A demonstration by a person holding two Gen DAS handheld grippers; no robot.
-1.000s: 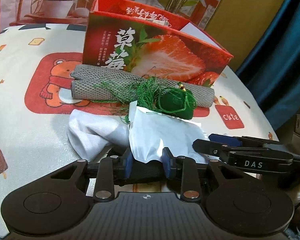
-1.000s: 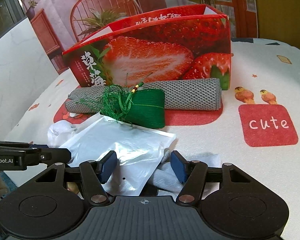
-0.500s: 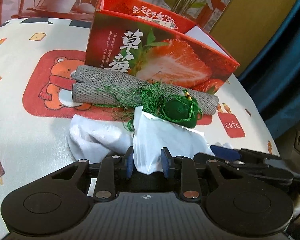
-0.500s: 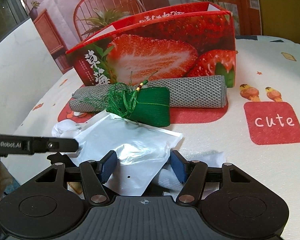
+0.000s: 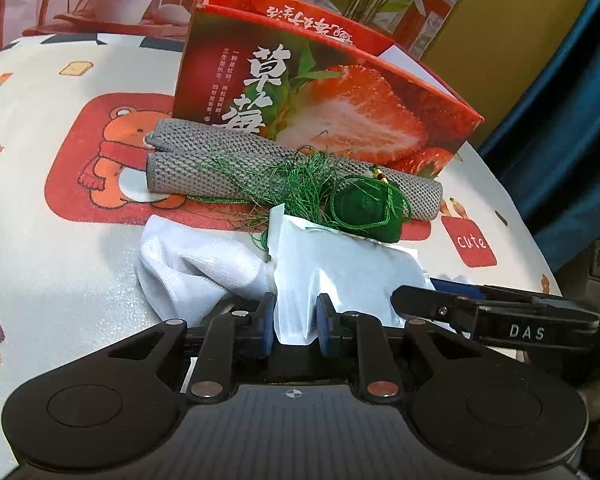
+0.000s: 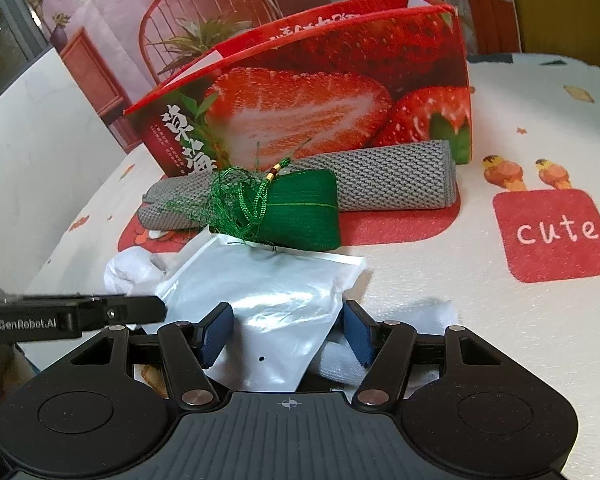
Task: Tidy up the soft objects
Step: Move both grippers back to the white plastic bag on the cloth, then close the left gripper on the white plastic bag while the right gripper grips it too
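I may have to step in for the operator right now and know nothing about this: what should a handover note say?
Left hand-held gripper: jaws closing on the near edge of the clear plastic pouch, which sits bunched between its pads.
Right hand-held gripper: open, pads either side of the same pouch, not pressing it.
White sock: on the table, partly under the pouch.
Green tasselled sachet: leaning on the grey rolled cloth, in front of the strawberry box.
Done: no soft item can be seen in the box.
Left: probably lift the pouch, then sort the sock, sachet and cloth.
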